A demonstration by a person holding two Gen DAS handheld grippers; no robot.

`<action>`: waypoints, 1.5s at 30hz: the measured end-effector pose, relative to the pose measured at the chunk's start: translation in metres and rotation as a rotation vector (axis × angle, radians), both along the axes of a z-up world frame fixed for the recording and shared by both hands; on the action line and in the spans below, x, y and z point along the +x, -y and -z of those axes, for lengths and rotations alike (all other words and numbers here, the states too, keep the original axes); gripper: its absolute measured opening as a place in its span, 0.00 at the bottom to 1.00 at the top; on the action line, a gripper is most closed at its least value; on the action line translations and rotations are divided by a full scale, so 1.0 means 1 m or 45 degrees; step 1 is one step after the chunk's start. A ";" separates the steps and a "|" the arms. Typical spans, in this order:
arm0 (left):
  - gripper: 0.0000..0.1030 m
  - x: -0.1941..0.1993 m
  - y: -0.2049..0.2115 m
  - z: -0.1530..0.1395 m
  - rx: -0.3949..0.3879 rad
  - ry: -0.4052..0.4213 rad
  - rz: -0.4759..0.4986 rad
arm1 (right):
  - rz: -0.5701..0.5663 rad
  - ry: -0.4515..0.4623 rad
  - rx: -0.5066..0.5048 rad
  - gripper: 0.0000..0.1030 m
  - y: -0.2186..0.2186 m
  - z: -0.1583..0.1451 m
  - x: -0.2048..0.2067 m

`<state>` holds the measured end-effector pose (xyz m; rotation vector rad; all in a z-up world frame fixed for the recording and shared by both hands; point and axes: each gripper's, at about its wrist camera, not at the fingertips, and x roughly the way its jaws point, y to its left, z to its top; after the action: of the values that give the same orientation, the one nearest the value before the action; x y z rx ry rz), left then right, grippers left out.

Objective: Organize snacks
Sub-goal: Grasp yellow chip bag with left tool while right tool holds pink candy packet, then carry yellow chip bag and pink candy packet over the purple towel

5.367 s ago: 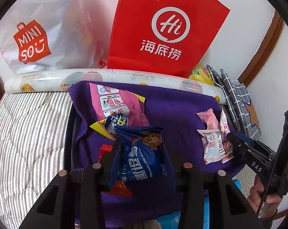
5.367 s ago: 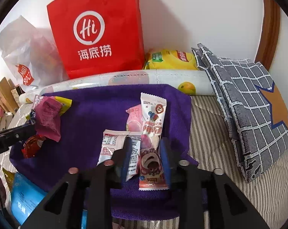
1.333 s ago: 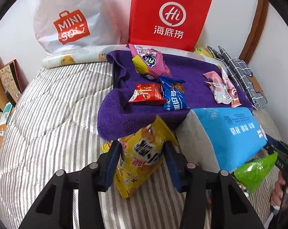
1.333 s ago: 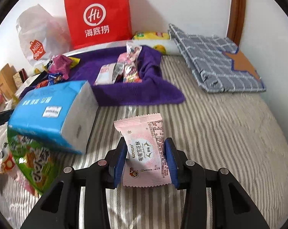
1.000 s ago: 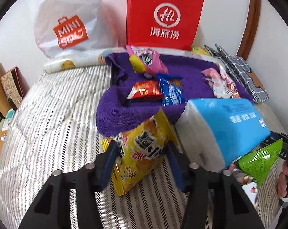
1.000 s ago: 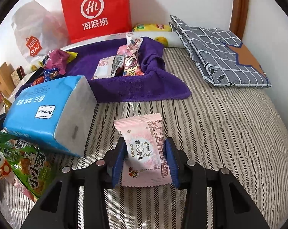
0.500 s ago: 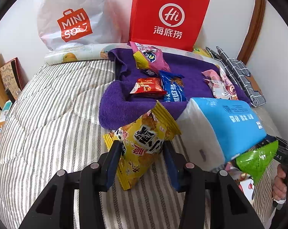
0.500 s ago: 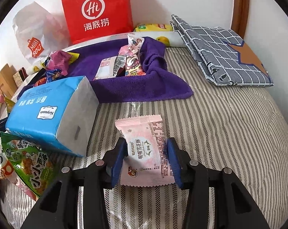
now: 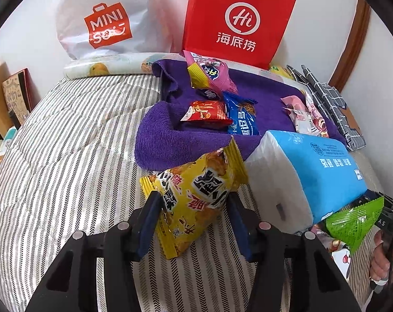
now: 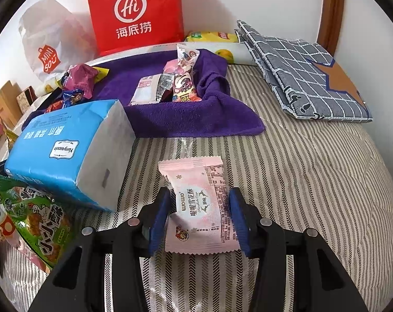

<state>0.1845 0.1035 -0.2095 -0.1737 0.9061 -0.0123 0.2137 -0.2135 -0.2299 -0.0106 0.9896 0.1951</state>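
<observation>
The left gripper [image 9: 193,213] has one yellow snack bag [image 9: 193,195] between its jaws, which are opening. It sits on the striped bed [image 9: 66,156], near the purple towel's [image 9: 165,140] front edge. The right gripper [image 10: 199,215] is opening too, its pads just off one pink snack pack [image 10: 199,205] lying flat. One blue tissue pack [image 10: 66,145] lies beside one green snack bag [image 10: 40,213].

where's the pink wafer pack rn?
Right wrist view: pink wafer pack lies on the striped bedding, between the right gripper's opening jaws, right of the blue tissue pack.
</observation>
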 end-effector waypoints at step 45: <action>0.39 -0.109 0.038 -0.137 -0.176 0.274 0.162 | -0.007 0.336 0.164 0.34 0.002 -0.143 -0.112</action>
<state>0.0757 0.0656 -0.0725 -0.2385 0.7000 -0.2089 0.1014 -0.2155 -0.0869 0.0768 0.7128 0.2551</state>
